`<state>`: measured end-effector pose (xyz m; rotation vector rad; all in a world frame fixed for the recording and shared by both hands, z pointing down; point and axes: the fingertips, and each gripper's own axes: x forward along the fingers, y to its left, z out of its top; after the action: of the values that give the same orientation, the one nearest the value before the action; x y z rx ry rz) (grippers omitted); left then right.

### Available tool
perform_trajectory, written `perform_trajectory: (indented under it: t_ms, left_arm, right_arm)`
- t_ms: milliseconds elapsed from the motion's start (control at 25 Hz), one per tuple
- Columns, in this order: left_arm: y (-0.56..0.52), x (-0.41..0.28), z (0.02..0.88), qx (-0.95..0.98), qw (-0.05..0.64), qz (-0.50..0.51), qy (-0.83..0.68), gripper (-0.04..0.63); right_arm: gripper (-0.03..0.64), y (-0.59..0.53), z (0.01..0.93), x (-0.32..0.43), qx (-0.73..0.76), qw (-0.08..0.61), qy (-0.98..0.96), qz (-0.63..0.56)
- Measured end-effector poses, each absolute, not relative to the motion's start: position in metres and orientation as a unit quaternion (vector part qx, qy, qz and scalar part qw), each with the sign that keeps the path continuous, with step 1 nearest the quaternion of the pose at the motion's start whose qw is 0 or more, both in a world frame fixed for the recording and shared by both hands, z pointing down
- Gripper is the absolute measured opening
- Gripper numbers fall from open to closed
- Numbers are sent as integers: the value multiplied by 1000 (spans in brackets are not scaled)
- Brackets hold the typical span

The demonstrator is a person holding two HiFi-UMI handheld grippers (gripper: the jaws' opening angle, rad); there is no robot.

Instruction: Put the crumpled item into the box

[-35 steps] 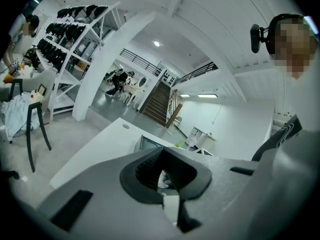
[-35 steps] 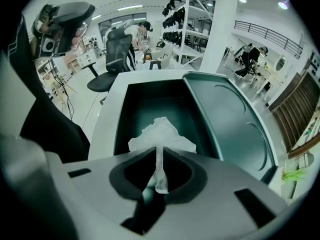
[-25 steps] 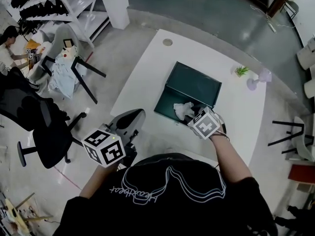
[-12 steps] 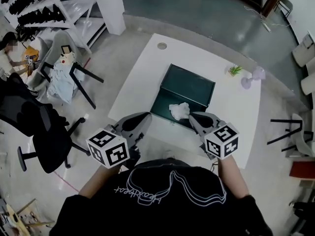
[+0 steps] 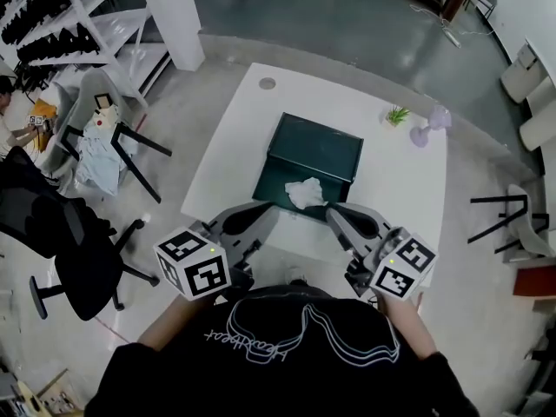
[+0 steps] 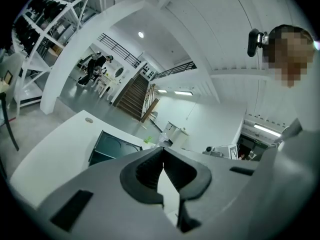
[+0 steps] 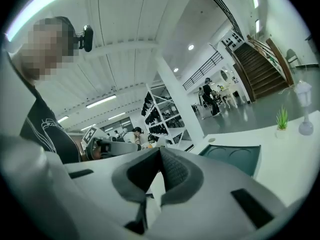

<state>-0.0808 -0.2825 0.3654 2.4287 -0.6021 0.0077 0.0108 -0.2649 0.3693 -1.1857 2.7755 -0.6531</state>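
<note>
The dark green box [image 5: 314, 148] lies open on the white table [image 5: 228, 139], its lid raised at the far side. The white crumpled item [image 5: 304, 192] rests inside, at the box's near edge. My left gripper [image 5: 263, 213] hovers just short of the box's near left corner, jaws shut and empty. My right gripper [image 5: 336, 213] hangs near the box's near right corner, close to the crumpled item but apart from it, shut on nothing. The box [image 6: 111, 149] shows beyond the closed left gripper [image 6: 162, 152], and the box [image 7: 235, 157] also lies past the closed right gripper [image 7: 159, 152].
A small green plant [image 5: 398, 114] and a lilac lamp [image 5: 429, 129] stand at the table's far right. A round grommet [image 5: 267, 83] sits at its far left. Chairs [image 5: 104, 133] and a black office chair [image 5: 56, 241] stand left of the table, more chairs [image 5: 521, 224] to its right.
My right gripper has drawn back out of the box toward the person, leaving the crumpled item inside. The left gripper has barely shifted.
</note>
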Motion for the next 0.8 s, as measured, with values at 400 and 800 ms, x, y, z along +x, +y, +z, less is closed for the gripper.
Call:
perform_trajectory:
  t_ms: [400, 800]
  left_arm:
    - [-270, -65, 356, 933, 299, 1, -200, 5]
    - [-269, -58, 361, 933, 299, 11, -202, 5]
  right_arm:
    - [3, -244, 363, 7, -372, 29, 906, -199]
    - [3, -242, 367, 12, -372, 22, 906, -200]
